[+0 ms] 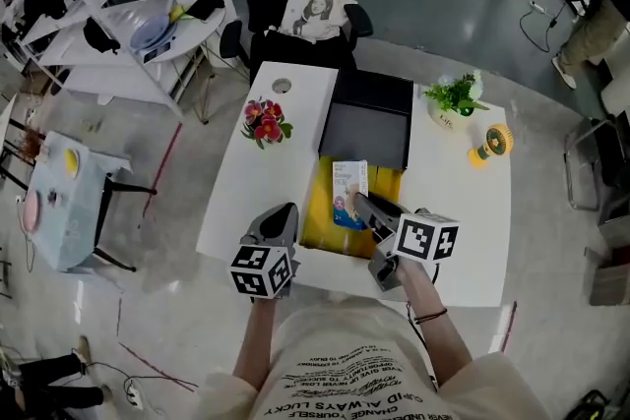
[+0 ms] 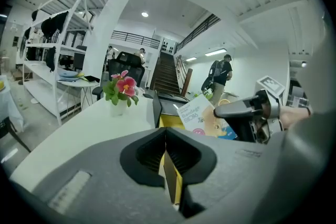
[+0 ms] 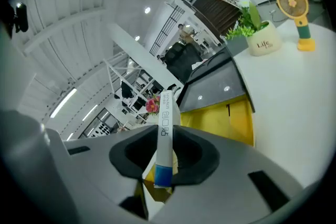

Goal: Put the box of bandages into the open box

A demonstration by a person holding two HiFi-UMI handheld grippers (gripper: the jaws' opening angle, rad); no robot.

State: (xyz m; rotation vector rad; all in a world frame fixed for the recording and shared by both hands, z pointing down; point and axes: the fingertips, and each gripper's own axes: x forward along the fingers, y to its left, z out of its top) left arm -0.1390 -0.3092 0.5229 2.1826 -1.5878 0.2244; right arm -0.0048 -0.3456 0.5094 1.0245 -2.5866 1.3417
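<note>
The open box [image 1: 321, 211] has a yellow inside and a dark lid [image 1: 369, 123] folded back, and it sits mid-table. My right gripper [image 1: 362, 204] is shut on the box of bandages [image 1: 349, 193], a light blue and white carton held above the yellow inside. In the right gripper view the carton [image 3: 165, 128] stands edge-on between the jaws, with the yellow box [image 3: 220, 118] beyond. My left gripper [image 1: 283, 214] hovers at the box's near left corner, its jaws shut and empty [image 2: 166, 136]. From the left gripper view I see the carton [image 2: 202, 118] and the right gripper [image 2: 226, 110].
A pot of red flowers [image 1: 264, 121] stands on the table's left part. A green plant [image 1: 453, 100] and a small yellow fan [image 1: 489, 145] stand at the right. A black chair with a bag [image 1: 315, 10] sits behind the table, and white shelving [image 1: 148, 25] stands far left.
</note>
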